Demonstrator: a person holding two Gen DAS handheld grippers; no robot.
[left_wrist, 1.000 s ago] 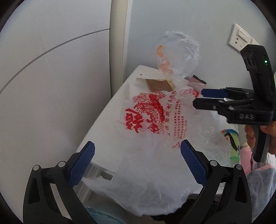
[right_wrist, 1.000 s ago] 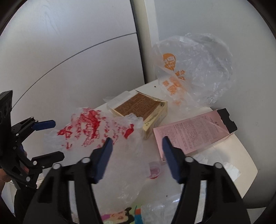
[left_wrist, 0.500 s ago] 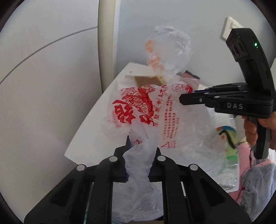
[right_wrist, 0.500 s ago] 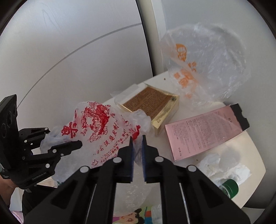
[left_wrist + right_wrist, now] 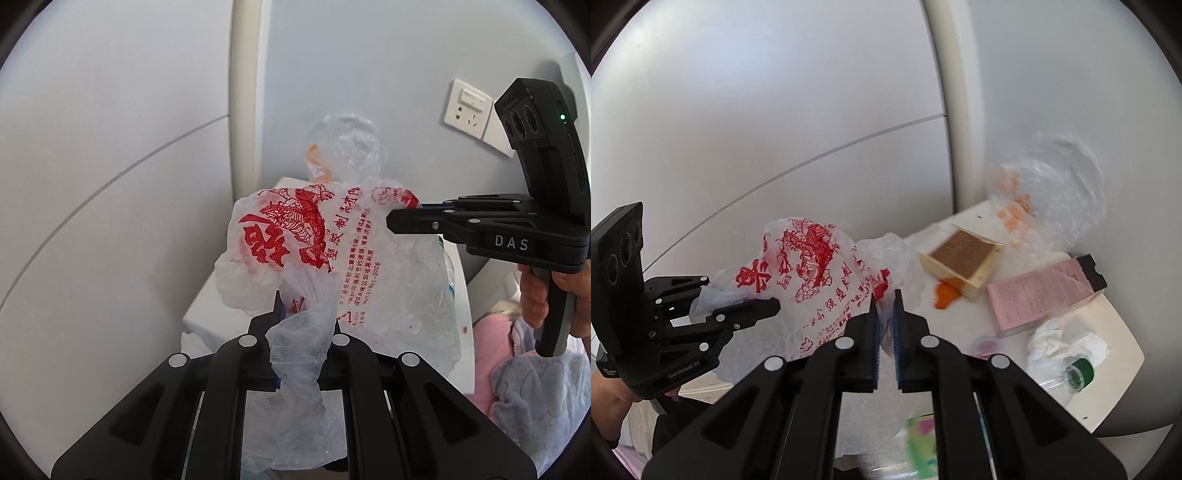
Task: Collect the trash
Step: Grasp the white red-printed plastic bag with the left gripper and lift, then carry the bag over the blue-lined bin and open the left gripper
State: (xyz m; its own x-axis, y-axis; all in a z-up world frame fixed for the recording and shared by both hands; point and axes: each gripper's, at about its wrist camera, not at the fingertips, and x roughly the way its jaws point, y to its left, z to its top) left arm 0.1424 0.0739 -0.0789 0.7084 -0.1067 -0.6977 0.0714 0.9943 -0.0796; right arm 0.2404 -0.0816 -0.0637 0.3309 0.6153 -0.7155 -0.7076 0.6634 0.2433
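The red-printed bag point(image 5: 314, 236) is pinched by both closed grippers: left point(image 5: 306, 314) at 6 o'clock, right point(image 5: 884, 306) seemingly at 3 o'clock.

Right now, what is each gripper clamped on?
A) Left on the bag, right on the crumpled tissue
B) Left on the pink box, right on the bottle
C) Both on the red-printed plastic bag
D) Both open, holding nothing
C: the left gripper pinches a twisted handle of the red-printed plastic bag, and the right gripper is shut on the bag's other side, so the bag hangs between them.
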